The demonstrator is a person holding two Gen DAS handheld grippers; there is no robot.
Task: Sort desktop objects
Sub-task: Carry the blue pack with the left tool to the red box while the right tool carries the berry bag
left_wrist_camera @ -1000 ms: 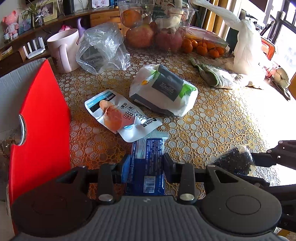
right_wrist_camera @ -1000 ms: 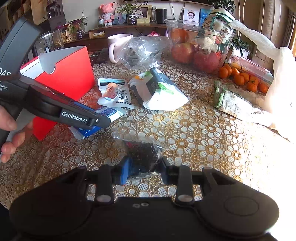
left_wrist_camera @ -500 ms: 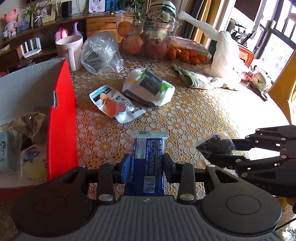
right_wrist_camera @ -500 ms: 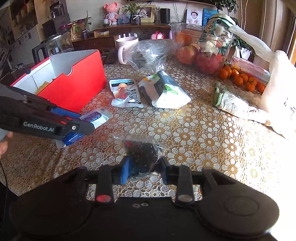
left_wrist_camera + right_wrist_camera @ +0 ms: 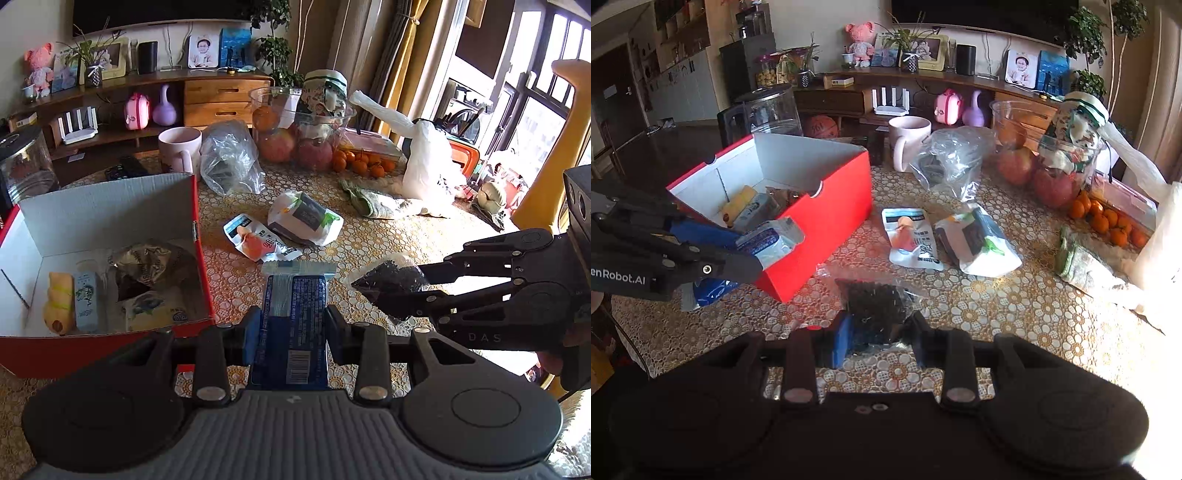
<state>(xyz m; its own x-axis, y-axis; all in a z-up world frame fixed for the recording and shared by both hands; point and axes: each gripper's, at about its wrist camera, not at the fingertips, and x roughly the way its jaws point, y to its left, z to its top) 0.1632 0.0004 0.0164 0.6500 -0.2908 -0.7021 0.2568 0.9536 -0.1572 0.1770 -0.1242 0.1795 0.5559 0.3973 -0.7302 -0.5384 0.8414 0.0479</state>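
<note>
My left gripper (image 5: 290, 328) is shut on a blue snack packet (image 5: 291, 332) and holds it in the air beside the open red box's (image 5: 201, 266) right front corner. The packet also shows in the right wrist view (image 5: 768, 240), in front of the box (image 5: 820, 221). My right gripper (image 5: 877, 332) is shut on a clear bag of dark bits (image 5: 879, 306), held above the table; it shows in the left wrist view (image 5: 391, 284) to the right of the blue packet. The box holds several snack packs (image 5: 85, 299).
On the lace tablecloth (image 5: 388, 236) lie a white pouch with a pink picture (image 5: 255, 240) and a white-and-grey pack (image 5: 306, 218). Behind stand a pink mug (image 5: 179, 151), a crumpled clear bag (image 5: 229, 162), a fruit bowl (image 5: 299, 136), small oranges (image 5: 362, 162) and a cloth (image 5: 373, 201).
Both grippers have risen and pulled back from the table with their packets. The left one has come level with the red box, whose inside now shows.
</note>
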